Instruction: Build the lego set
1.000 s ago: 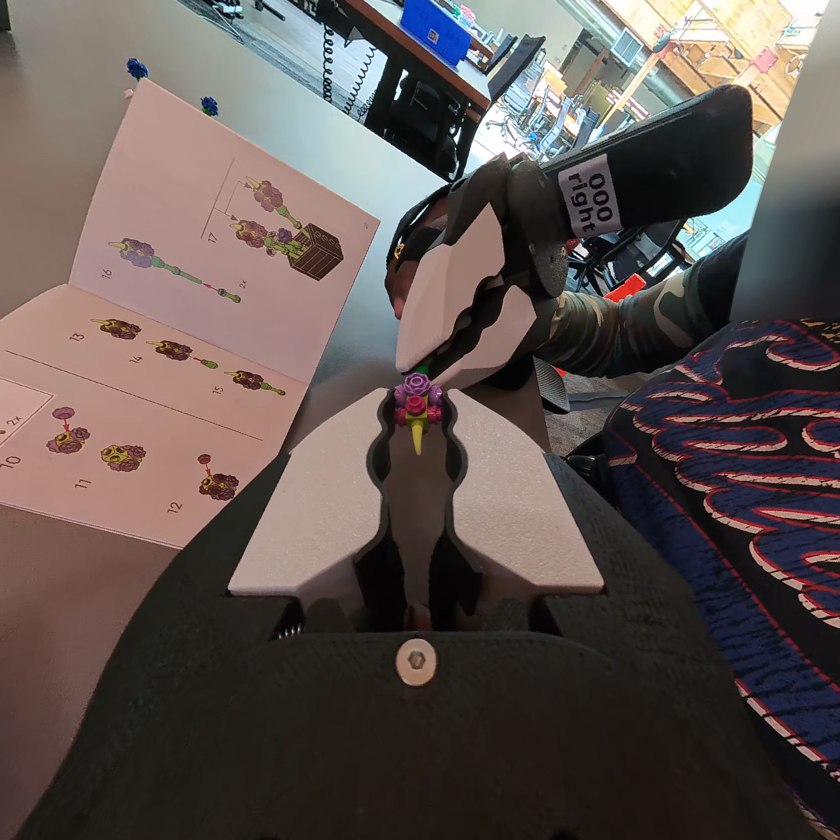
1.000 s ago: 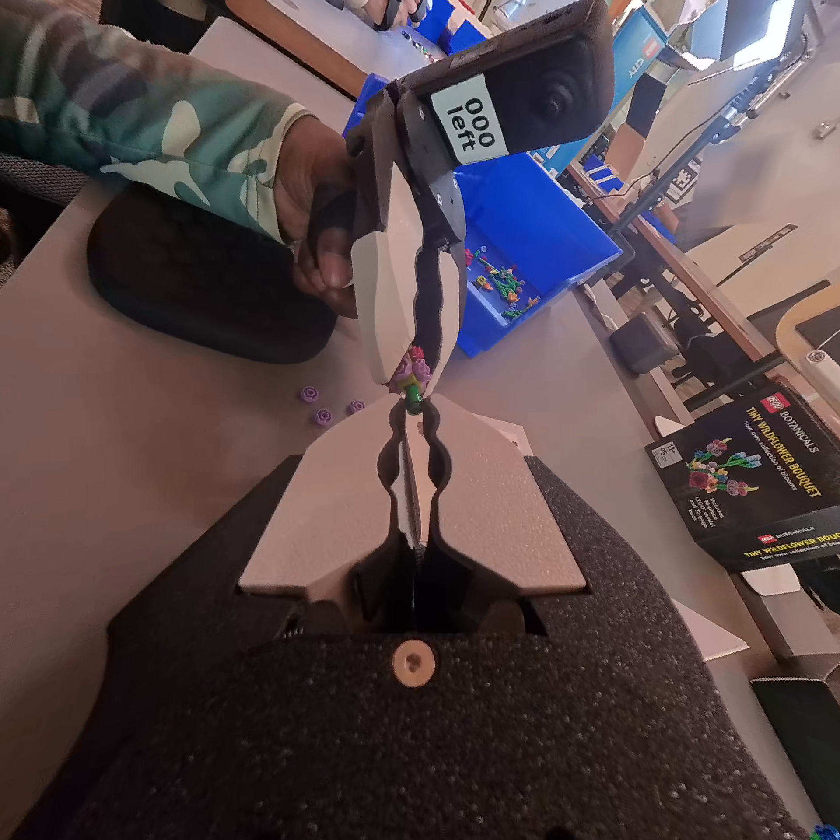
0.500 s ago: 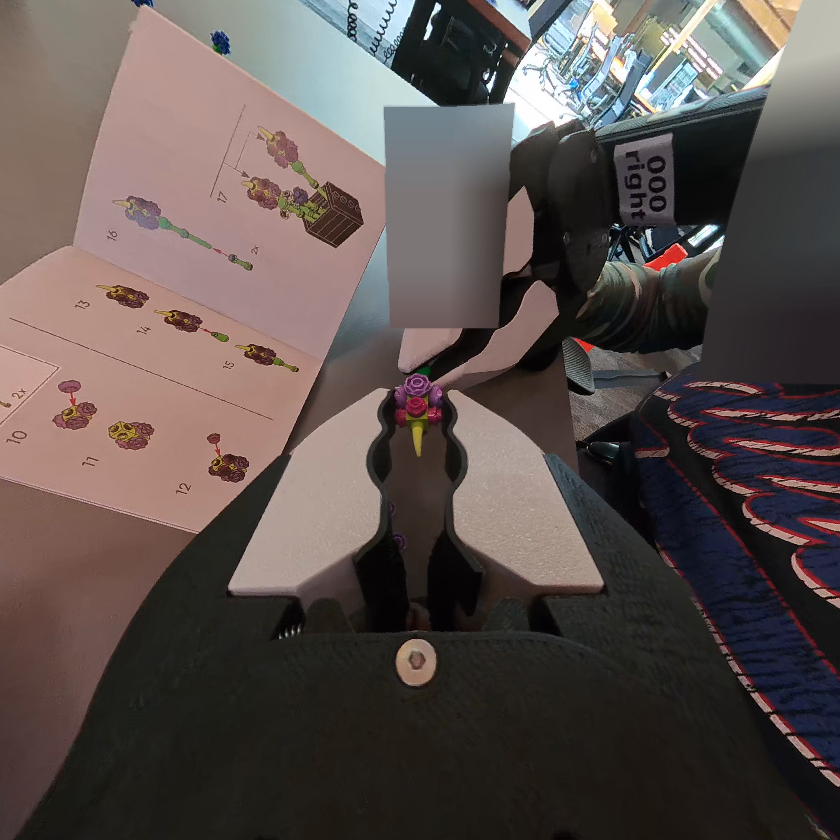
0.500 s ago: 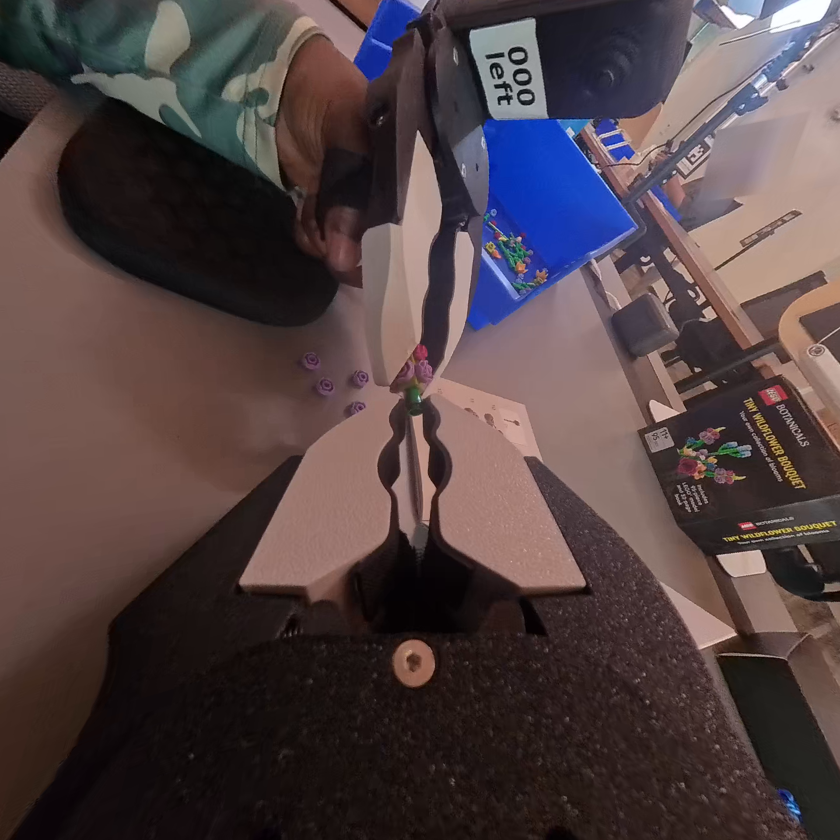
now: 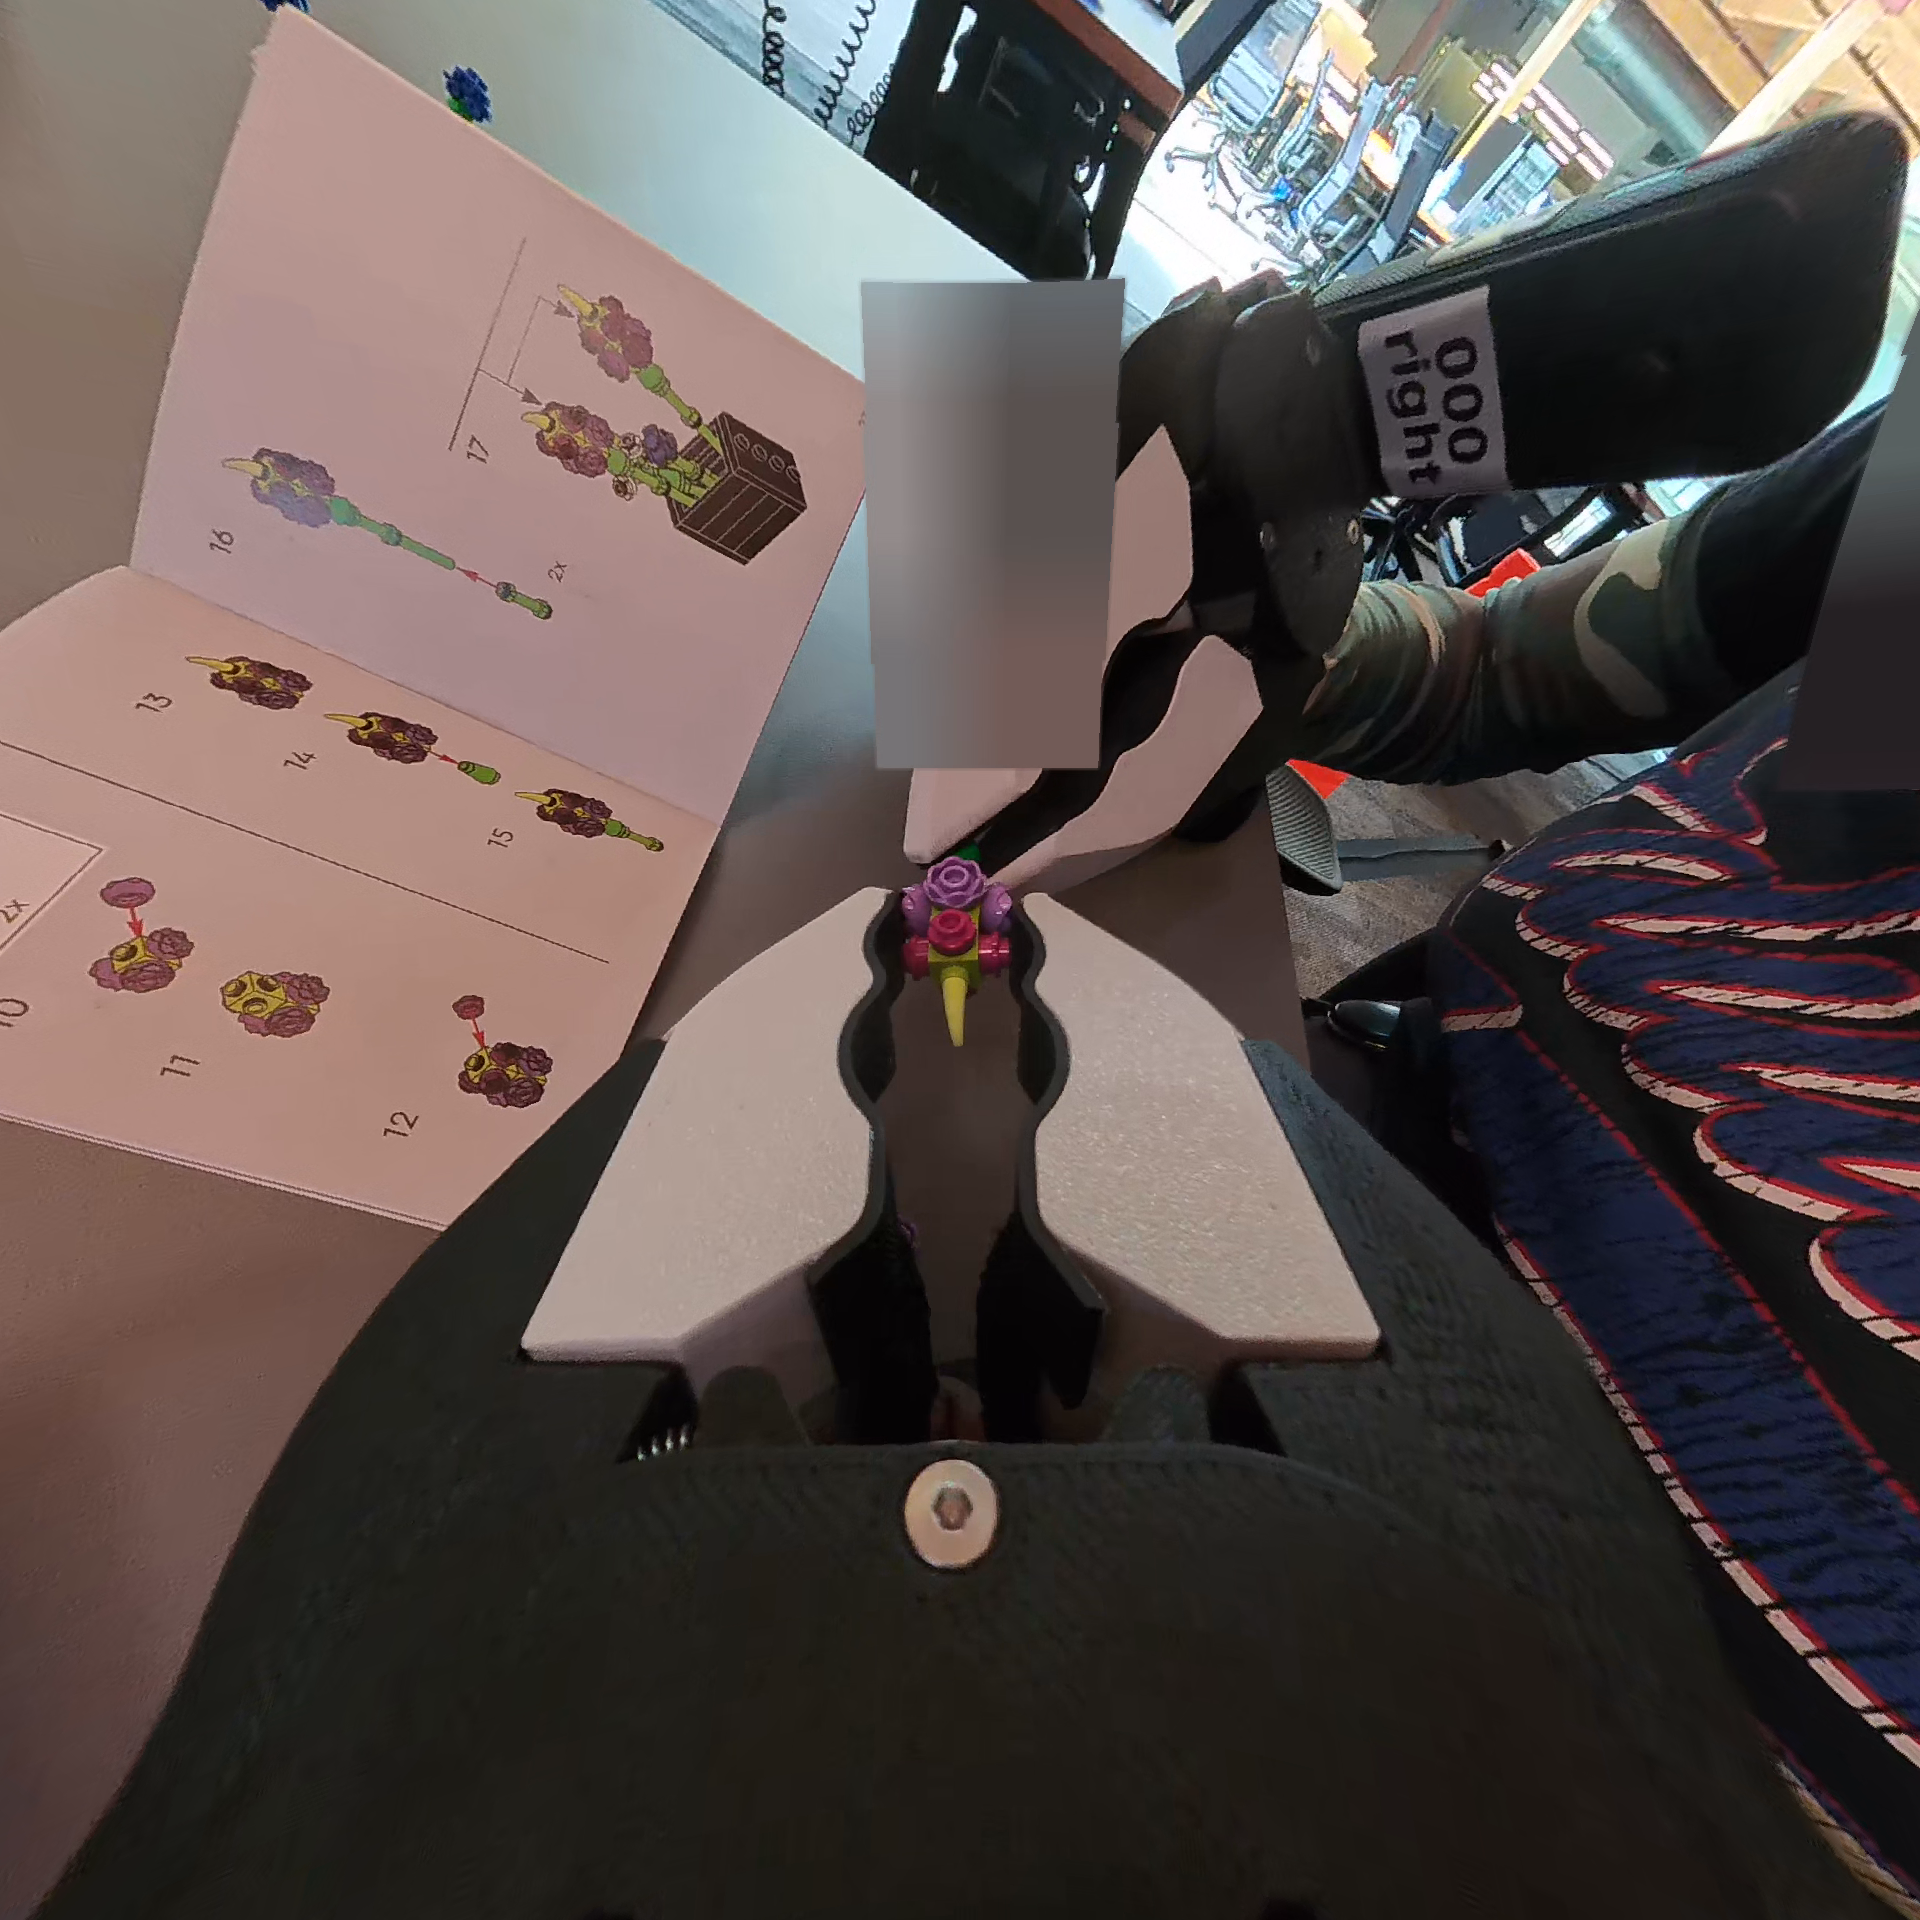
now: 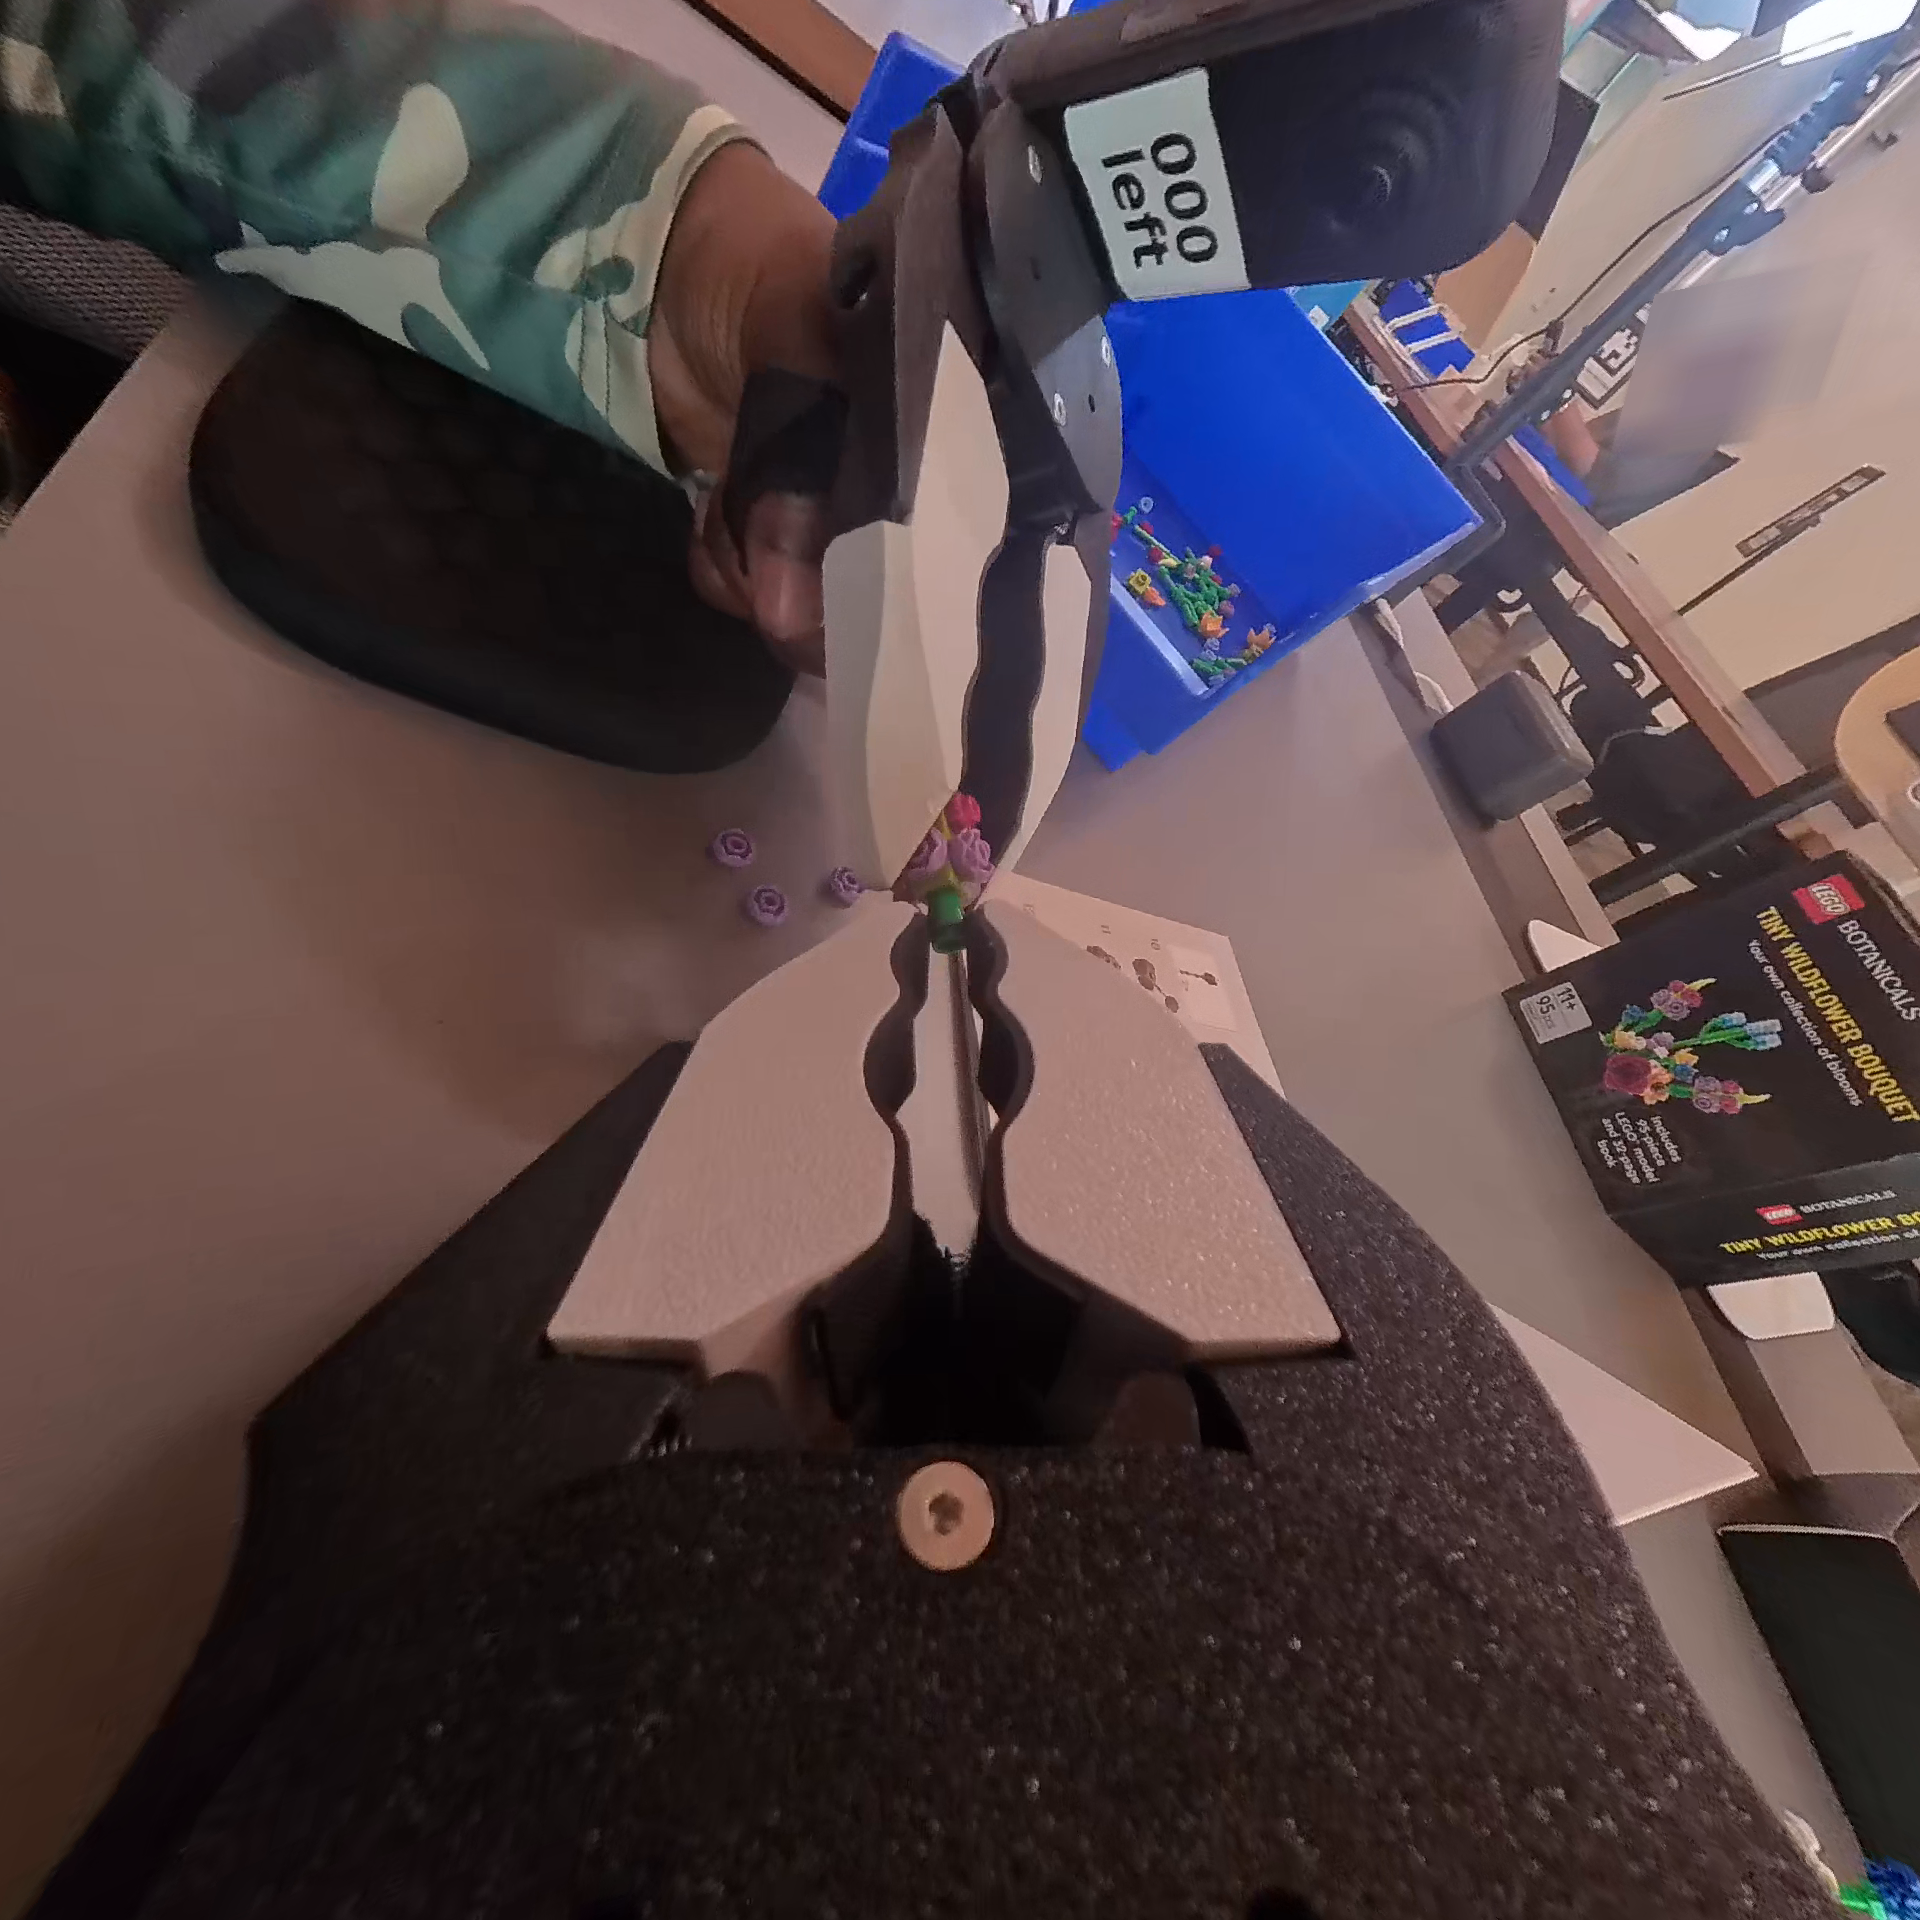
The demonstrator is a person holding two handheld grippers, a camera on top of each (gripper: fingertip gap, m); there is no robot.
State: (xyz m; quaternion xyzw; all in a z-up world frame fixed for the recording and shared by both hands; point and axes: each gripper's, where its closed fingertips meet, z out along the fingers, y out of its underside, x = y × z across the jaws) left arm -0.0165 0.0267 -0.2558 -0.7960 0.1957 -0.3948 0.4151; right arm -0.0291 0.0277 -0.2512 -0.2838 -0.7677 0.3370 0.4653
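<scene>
Above the grey counter (image 6: 312, 935), the two claws are meeting tip to tip. Left claw (image 5: 951, 935) is pinching a small flower cluster (image 5: 951, 914) of purple and magenta blossoms on a lime block, its yellow spike pointing back toward the camera. Right claw (image 6: 945, 935) is closing narrow on the green stem piece (image 6: 945, 920) sticking out beneath the same cluster; from the left wrist view only a sliver of that green is showing.

Writing: each claw body is carrying a white sticker with dark print, and the dark set box (image 6: 1745, 1060) at the counter's right edge is bearing a logo, yellow lettering and a bouquet picture. An open instruction booklet (image 5: 364, 675) is lying left of the left claw, showing numbered build steps with drawings of purple flowers on stems.

Pose: the left claw is hanging nearly vertical, tips down, a hand (image 6: 748, 395) in a camouflage sleeve gripping its handle. The right claw is reaching in from the side, a camouflage forearm behind it.

Only the right wrist view is showing three loose purple flower studs (image 6: 764, 904) on the counter, a blue bin (image 6: 1299, 499) holding mixed bricks, and a black pad (image 6: 447, 561). Only the left wrist view is showing the booklet pages and a blue-and-red patterned garment (image 5: 1683, 1143).
</scene>
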